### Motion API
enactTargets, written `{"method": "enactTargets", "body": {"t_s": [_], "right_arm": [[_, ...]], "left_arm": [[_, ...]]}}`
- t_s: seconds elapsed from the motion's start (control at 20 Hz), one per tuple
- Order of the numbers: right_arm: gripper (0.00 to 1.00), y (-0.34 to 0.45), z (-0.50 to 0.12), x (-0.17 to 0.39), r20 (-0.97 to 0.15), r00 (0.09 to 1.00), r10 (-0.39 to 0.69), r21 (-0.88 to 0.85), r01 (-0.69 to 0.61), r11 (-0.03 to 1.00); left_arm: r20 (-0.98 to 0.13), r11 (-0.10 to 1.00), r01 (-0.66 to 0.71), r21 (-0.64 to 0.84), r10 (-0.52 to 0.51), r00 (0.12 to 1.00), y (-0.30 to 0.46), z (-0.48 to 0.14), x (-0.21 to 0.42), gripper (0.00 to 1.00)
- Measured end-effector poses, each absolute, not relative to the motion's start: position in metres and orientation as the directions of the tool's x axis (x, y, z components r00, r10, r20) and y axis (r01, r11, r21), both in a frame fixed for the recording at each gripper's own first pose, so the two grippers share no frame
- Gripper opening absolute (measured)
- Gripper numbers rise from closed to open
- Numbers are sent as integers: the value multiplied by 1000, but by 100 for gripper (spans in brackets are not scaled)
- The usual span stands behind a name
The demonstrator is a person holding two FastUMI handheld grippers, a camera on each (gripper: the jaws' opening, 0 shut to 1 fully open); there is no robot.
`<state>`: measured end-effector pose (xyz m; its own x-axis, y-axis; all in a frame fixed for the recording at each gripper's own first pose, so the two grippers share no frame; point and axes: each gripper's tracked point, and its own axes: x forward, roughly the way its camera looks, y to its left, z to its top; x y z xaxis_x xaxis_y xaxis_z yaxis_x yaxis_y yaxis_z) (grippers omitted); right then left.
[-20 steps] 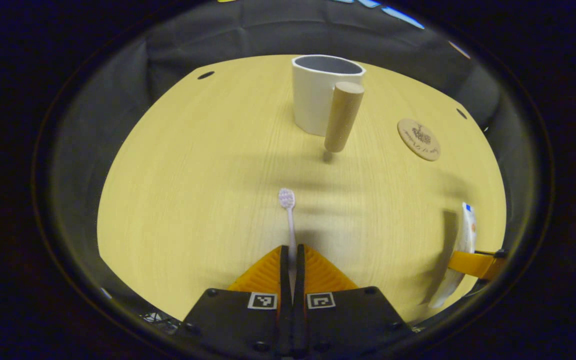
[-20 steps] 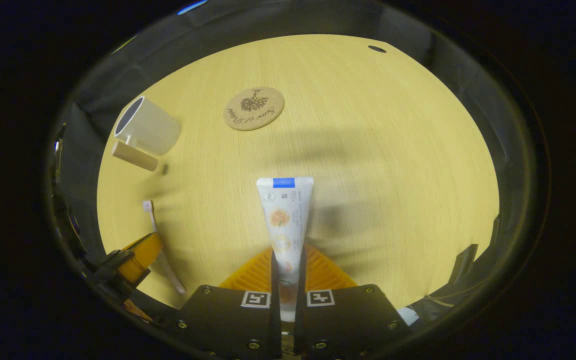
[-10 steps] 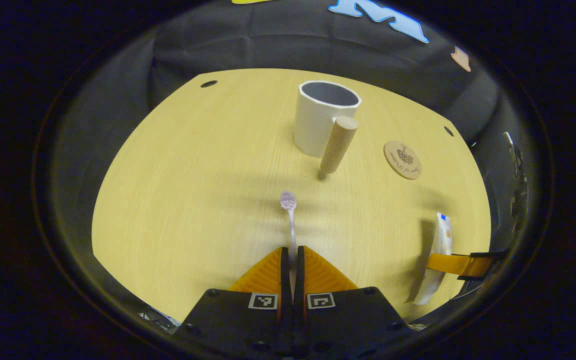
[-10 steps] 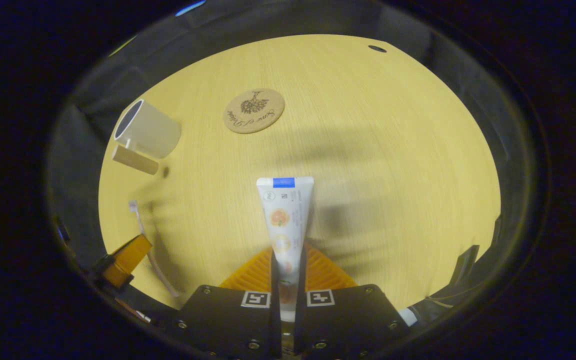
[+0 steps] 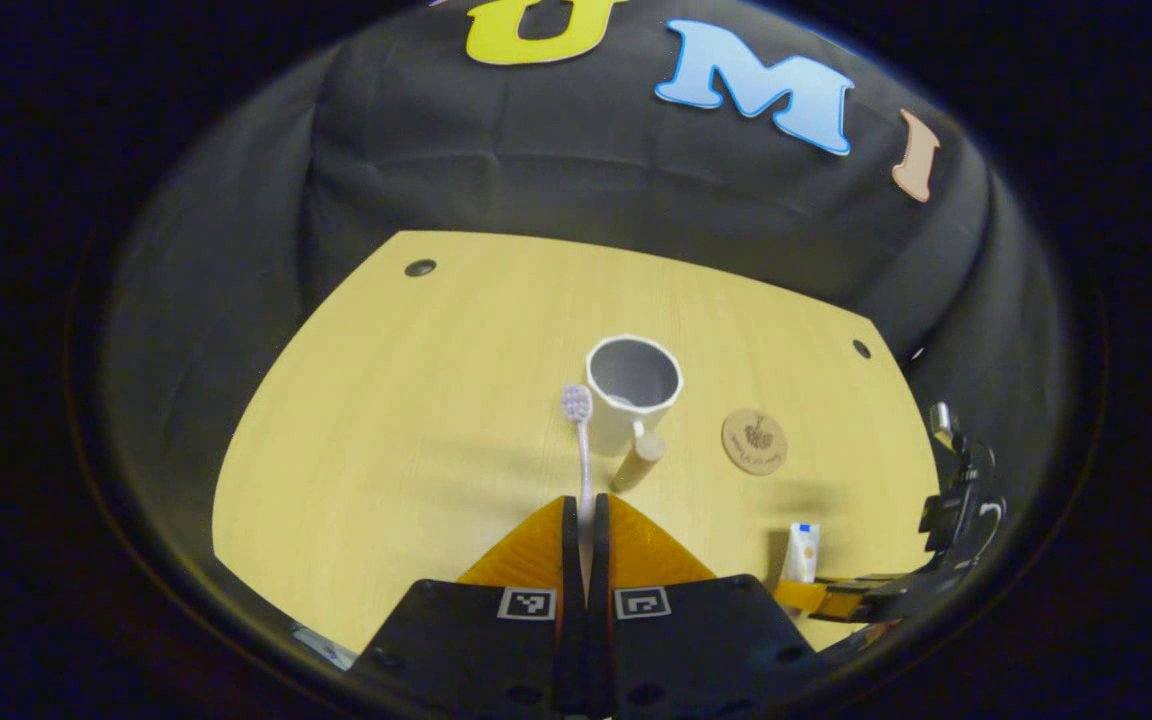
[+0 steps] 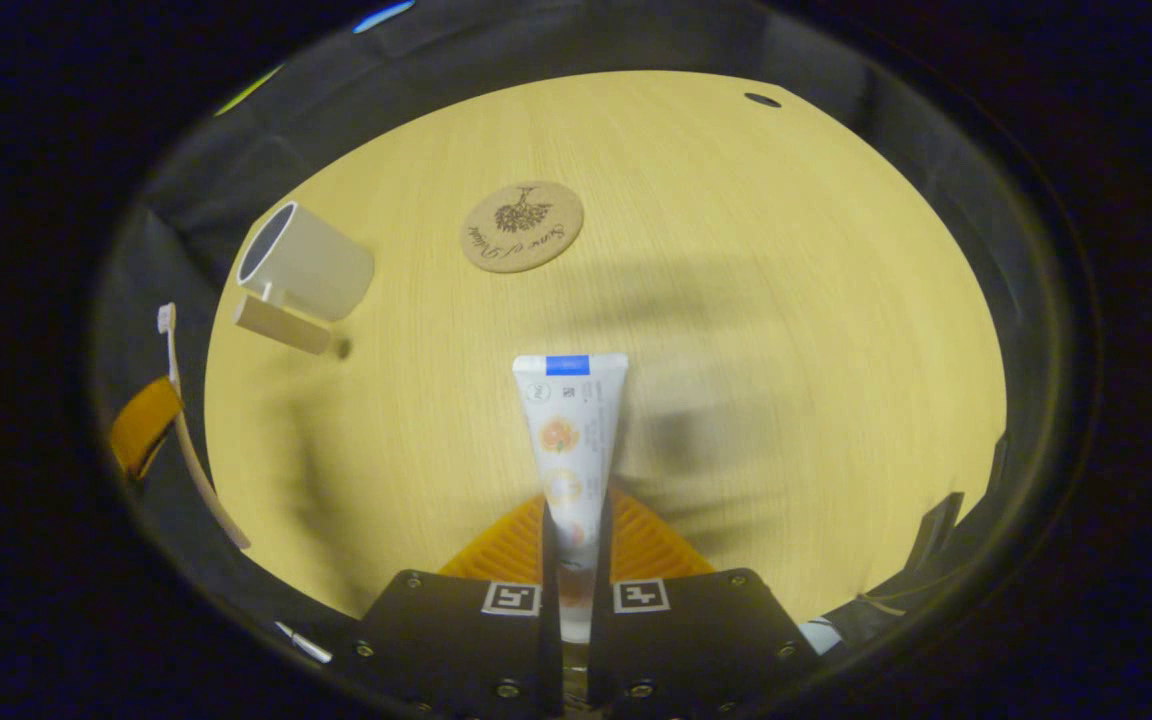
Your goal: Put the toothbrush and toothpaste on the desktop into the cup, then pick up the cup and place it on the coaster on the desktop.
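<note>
Toothbrush (image 5: 576,405) handle hidden, left hand-held gripper (image 5: 584,520) clamped | toothpaste (image 6: 568,440) cap hidden, right hand-held gripper (image 6: 574,525) clamped

We count one cup (image 5: 632,388), one toothbrush (image 5: 578,440), one toothpaste (image 6: 568,440), one coaster (image 5: 754,441) at three o'clock of the cup, and two grippers.

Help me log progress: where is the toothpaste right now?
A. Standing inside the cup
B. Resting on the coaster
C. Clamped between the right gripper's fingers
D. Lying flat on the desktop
C: in the right gripper view the toothpaste sits pinched in the right gripper, off the desktop, with the cup empty.
</note>
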<state>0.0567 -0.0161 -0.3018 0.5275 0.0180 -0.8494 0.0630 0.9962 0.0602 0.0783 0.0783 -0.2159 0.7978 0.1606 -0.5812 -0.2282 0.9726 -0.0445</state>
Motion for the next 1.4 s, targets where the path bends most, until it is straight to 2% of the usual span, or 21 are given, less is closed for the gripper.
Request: {"method": "enactTargets", "body": {"t_s": [0.3, 0.6, 1.0, 1.25, 1.3, 1.35, 1.4], "right_arm": [[12, -17, -299, 62, -846, 533, 24, 76, 76, 994], [12, -21, -296, 68, -840, 541, 29, 93, 92, 991], [12, -28, -279, 77, -816, 577, 37, 128, 117, 985], [12, -25, -249, 87, -772, 633, 64, 188, 131, 973], [12, -22, -240, 92, -757, 650, 72, 204, 131, 970], [12, -19, -231, 97, -740, 667, 80, 219, 126, 967], [12, -16, -220, 101, -724, 684, 90, 232, 120, 965]], "left_arm": [[-487, 981, -186, -56, 136, 863, 87, -138, 132, 7], [-421, 990, -132, -47, 101, 901, 85, -112, 190, 7], [-407, 995, -88, -41, 64, 911, 83, -149, 258, 7], [-436, 1000, -31, 2, 29, 900, 80, -185, 273, 7], [-444, 1000, -20, 7, 21, 896, 79, -192, 272, 13], [-455, 1000, -7, 11, 11, 891, 77, -199, 272, 7], [-460, 1000, 3, 14, 4, 888, 76, -205, 272, 7]]}}
